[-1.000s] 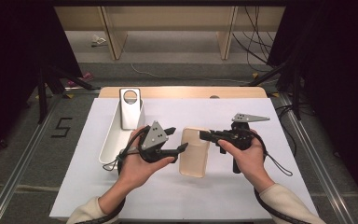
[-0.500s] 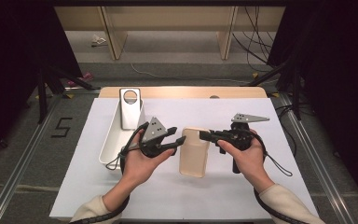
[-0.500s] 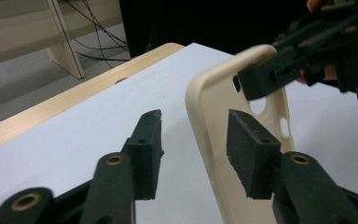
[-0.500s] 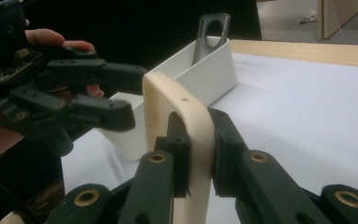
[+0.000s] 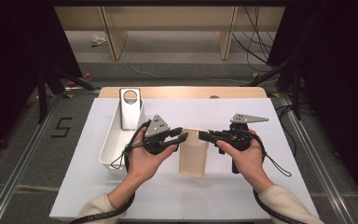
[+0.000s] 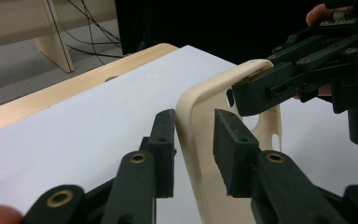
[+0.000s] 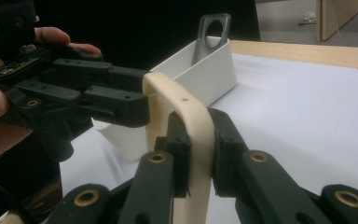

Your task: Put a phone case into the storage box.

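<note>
While the right claw [image 7: 196, 149] grips the phone case [image 5: 193, 153], the left claw [image 6: 193, 140] has been closing.

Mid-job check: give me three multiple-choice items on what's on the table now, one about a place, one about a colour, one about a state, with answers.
1. Where does the grey metal plate with a round hole stand?
A. Inside the long white plastic bin, at its far end
B. Flat on the white table top, by the right hand
C. On the floor

2. What colour is the soft rounded phone case between the grippers?
A. Black
B. Cream
C. Blue

3. How does the right gripper meet the case?
A. Jaws wide open, away from it
B. Jaws clamped on its rim
C. Lying on the table

Answers: 1 A, the plate leans up out of the bin's far end in the high view. 2 B, it looks cream in all views. 3 B, the right gripper view shows both jaws pressing the rim; the left gripper, whose jaws have just been closing, straddles the opposite edge.
</note>
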A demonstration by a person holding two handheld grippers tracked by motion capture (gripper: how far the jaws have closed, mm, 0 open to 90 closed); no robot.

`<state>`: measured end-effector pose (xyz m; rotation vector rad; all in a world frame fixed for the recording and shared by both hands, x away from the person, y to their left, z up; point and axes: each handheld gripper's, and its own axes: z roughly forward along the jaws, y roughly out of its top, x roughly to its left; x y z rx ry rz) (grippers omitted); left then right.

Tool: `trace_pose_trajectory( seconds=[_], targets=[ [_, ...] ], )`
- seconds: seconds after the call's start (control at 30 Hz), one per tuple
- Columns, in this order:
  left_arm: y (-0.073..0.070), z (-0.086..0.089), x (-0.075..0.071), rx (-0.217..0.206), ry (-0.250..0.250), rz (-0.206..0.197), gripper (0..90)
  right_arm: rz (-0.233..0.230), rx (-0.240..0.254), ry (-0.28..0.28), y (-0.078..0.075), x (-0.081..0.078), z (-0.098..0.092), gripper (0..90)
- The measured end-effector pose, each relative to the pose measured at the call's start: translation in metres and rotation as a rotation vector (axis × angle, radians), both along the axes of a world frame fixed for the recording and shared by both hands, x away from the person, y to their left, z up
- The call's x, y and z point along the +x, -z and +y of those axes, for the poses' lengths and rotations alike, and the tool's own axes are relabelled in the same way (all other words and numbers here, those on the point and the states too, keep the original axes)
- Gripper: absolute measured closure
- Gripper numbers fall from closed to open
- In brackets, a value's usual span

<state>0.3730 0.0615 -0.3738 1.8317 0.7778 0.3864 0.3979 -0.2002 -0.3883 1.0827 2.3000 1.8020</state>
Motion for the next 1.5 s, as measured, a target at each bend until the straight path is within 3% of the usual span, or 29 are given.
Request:
trace_pose_trajectory(
  seconds=[0.23, 0.57, 1.03, 1.27, 1.5],
  targets=[
    [0.003, -0.001, 0.004, -0.018, -0.021, 0.033, 75.2, -0.002, -0.004, 0.0, 0.001, 0.0, 0.0, 80.3],
    [0.002, 0.001, 0.002, -0.045, -0.048, 0.04, 82.1, -0.009, -0.005, -0.003, 0.001, 0.0, 0.001, 80.3],
    [-0.001, -0.006, -0.001, -0.008, -0.098, 0.006, 83.1, -0.042, -0.032, 0.005, 0.001, 0.0, 0.003, 75.9],
    [-0.001, -0.001, 0.001, -0.008, -0.119, 0.001, 83.2, -0.066, -0.056, 0.015, 0.0, 0.0, 0.003, 67.1],
    [-0.005, 0.005, 0.002, -0.019, -0.144, -0.012, 83.3, -0.106, -0.088, -0.001, 0.001, 0.0, 0.008, 43.9]
  ],
)
